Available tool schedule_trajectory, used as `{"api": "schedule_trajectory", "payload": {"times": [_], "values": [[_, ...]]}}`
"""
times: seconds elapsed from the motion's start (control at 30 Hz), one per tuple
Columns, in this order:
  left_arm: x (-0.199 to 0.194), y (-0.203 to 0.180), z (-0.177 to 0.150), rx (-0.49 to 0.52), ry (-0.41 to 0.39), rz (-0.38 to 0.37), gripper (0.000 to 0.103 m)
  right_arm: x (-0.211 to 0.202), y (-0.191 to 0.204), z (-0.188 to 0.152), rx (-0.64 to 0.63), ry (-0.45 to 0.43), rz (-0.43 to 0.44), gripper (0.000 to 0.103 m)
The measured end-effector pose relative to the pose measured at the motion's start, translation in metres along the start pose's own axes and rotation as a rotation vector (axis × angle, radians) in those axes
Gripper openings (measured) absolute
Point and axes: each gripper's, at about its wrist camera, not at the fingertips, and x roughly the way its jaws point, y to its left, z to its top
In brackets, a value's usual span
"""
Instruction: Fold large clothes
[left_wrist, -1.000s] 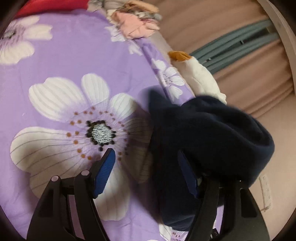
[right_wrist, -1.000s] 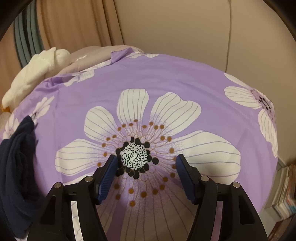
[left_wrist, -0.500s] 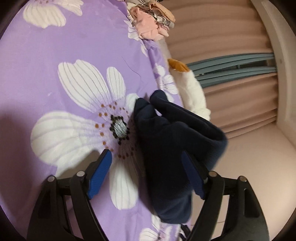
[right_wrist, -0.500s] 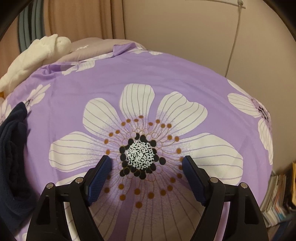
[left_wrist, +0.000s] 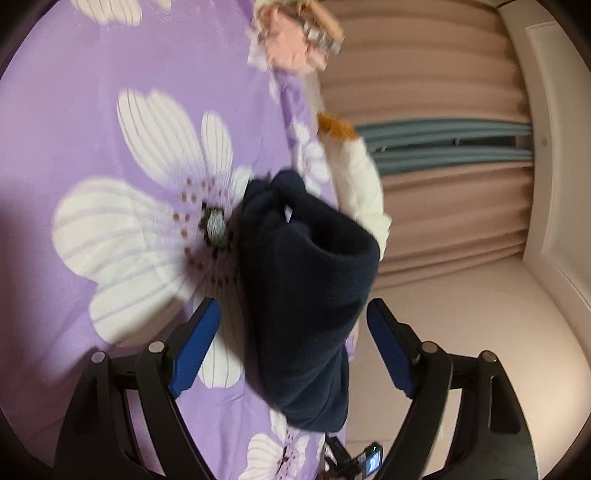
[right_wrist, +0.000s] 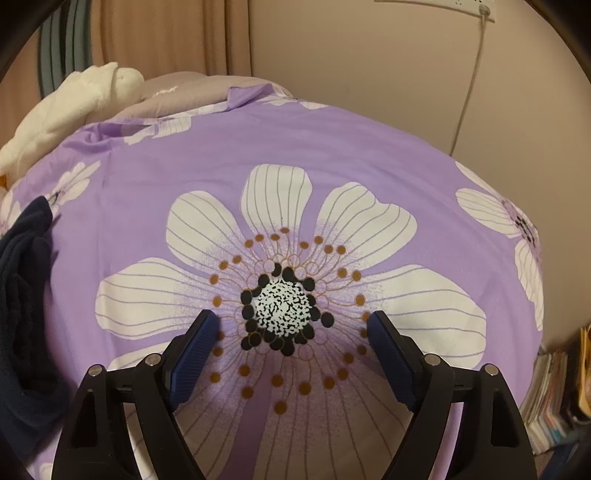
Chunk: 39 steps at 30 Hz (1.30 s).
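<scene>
A bundled dark navy fleece garment (left_wrist: 306, 295) lies at the edge of the bed, on the purple flowered bedspread (left_wrist: 110, 110). My left gripper (left_wrist: 291, 354) is open, its blue pads on either side of the garment's near end, apart from it. The garment also shows at the left edge of the right wrist view (right_wrist: 22, 314). My right gripper (right_wrist: 288, 354) is open and empty, hovering over a big white flower print on the bedspread (right_wrist: 332, 155).
A white plush toy (left_wrist: 358, 177) and a pile of pink and tan clothes (left_wrist: 295, 48) lie along the bed's edge by beige curtains (left_wrist: 443, 74). A wall with a hanging cable (right_wrist: 469, 85) stands behind the bed. Stacked books (right_wrist: 554, 398) sit at lower right.
My left gripper has drawn back and tilted, so the navy garment sits farther ahead between open jaws. My right gripper has opened wider and shifted slightly over the flower.
</scene>
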Motion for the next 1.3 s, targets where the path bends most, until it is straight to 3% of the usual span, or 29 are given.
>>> {"api": "schedule_trajectory", "payload": {"times": [0.1, 0.23, 0.53, 0.67, 0.9, 1.03, 1.13, 1.23, 1.3], "values": [[0.004, 0.001, -0.006, -0.022, 0.027, -0.03, 0.081, 0.0, 0.0, 0.0, 0.003, -0.002, 0.003, 0.083], [0.009, -0.011, -0.006, 0.056, 0.028, -0.014, 0.082, 0.001, 0.002, 0.0, -0.009, -0.001, -0.011, 0.084], [0.071, -0.023, 0.001, 0.152, 0.092, 0.079, 0.081, 0.001, 0.002, 0.0, -0.006, -0.009, -0.009, 0.086], [0.086, -0.024, 0.008, 0.175, 0.035, 0.153, 0.077, 0.003, 0.004, 0.0, -0.013, -0.005, -0.008, 0.089], [0.106, -0.019, 0.023, 0.137, 0.045, 0.168, 0.082, 0.006, 0.008, 0.001, -0.026, 0.002, -0.02, 0.092], [0.108, -0.018, 0.023, 0.179, 0.01, 0.215, 0.067, 0.008, 0.009, 0.002, -0.027, 0.005, -0.018, 0.093], [0.107, -0.03, 0.011, 0.287, -0.035, 0.301, 0.061, 0.009, 0.008, 0.003, -0.021, 0.006, -0.005, 0.094], [0.109, -0.064, -0.013, 0.5, -0.112, 0.414, 0.058, 0.009, 0.004, 0.003, -0.004, 0.003, 0.021, 0.094], [0.108, -0.085, -0.03, 0.621, -0.17, 0.45, 0.057, 0.007, 0.001, 0.002, 0.006, -0.003, 0.035, 0.094]]}}
